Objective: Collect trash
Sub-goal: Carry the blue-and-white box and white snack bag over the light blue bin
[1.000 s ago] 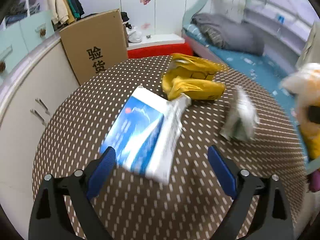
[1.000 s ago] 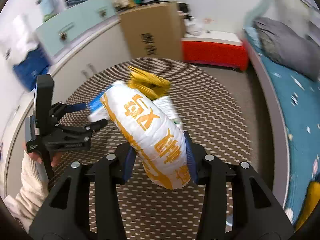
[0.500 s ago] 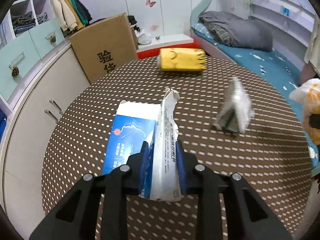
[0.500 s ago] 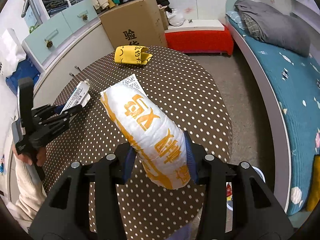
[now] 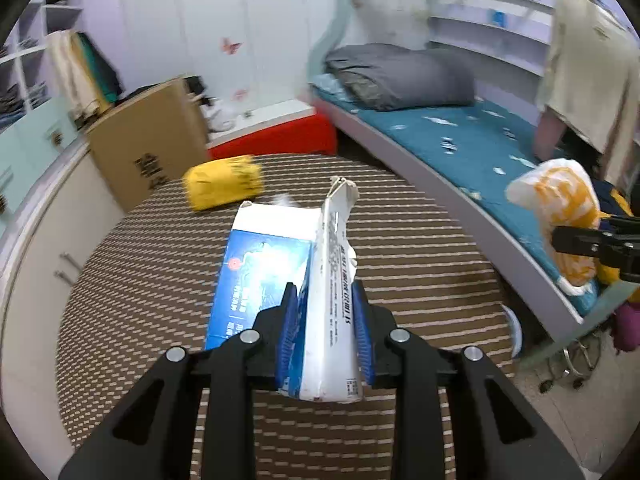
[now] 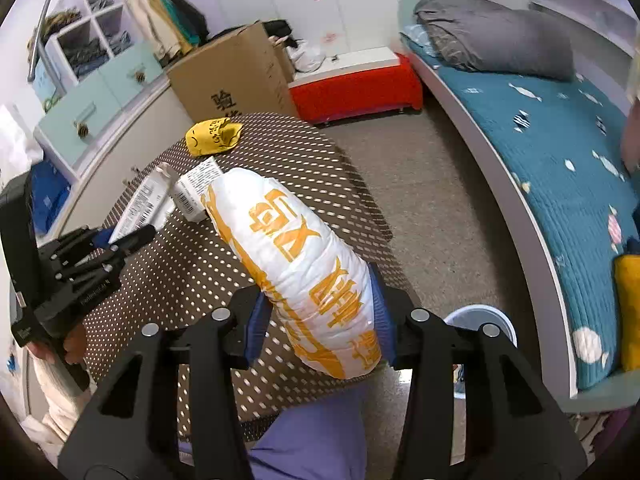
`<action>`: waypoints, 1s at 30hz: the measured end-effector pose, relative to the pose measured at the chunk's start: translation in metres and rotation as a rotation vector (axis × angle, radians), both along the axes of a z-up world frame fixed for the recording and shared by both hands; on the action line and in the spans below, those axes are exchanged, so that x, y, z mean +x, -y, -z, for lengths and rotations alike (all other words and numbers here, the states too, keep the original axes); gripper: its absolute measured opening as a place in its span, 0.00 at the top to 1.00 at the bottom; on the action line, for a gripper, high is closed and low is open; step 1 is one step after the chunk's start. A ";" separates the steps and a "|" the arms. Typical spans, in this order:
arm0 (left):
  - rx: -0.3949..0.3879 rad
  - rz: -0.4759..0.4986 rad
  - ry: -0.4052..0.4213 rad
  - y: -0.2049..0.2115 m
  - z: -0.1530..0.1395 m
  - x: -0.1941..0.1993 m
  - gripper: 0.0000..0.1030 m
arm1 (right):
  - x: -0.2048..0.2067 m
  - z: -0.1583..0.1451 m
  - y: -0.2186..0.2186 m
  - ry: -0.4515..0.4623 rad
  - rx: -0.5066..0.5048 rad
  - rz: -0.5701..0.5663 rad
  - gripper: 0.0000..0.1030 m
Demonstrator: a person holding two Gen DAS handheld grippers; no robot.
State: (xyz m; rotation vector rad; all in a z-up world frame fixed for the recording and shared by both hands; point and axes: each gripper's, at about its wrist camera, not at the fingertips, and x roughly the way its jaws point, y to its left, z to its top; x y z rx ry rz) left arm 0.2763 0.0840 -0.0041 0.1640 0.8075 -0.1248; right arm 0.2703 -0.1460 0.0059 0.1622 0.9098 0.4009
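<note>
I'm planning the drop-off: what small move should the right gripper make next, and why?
Probably swing the right gripper right and down toward the bin. Its fingers are shut on the white and orange bag, which hangs past the table edge, and the bin's rim shows on the floor just right of it.

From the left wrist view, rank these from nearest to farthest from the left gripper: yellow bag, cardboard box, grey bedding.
From the left gripper:
1. Yellow bag, on the table, ahead-left.
2. Cardboard box, just behind the table, left.
3. Grey bedding, on the bed, far right.
</note>
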 end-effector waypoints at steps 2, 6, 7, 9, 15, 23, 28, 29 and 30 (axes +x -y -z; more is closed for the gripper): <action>-0.008 0.048 -0.002 0.024 -0.001 -0.002 0.74 | -0.008 -0.001 0.017 0.009 0.001 0.032 0.57; -0.009 0.113 -0.010 0.065 0.002 -0.001 0.74 | -0.019 0.001 0.047 0.014 0.016 0.084 0.57; -0.013 0.132 -0.014 0.075 0.003 0.000 0.74 | -0.022 0.001 0.054 0.014 0.015 0.101 0.57; -0.001 0.164 -0.012 0.096 0.005 0.000 0.74 | -0.029 0.002 0.069 0.016 0.010 0.135 0.57; 0.007 0.265 -0.031 0.158 0.015 0.000 0.74 | -0.048 0.012 0.117 -0.001 0.004 0.241 0.56; 0.037 0.397 -0.096 0.241 0.041 0.002 0.74 | -0.070 0.036 0.179 -0.066 0.016 0.372 0.56; 0.061 0.489 -0.156 0.294 0.065 0.003 0.73 | -0.081 0.052 0.210 -0.101 0.015 0.456 0.56; 0.061 0.502 -0.163 0.300 0.068 0.003 0.70 | -0.083 0.056 0.217 -0.114 0.021 0.472 0.56; 0.061 0.523 -0.172 0.311 0.074 0.003 0.69 | -0.083 0.059 0.221 -0.122 0.025 0.480 0.56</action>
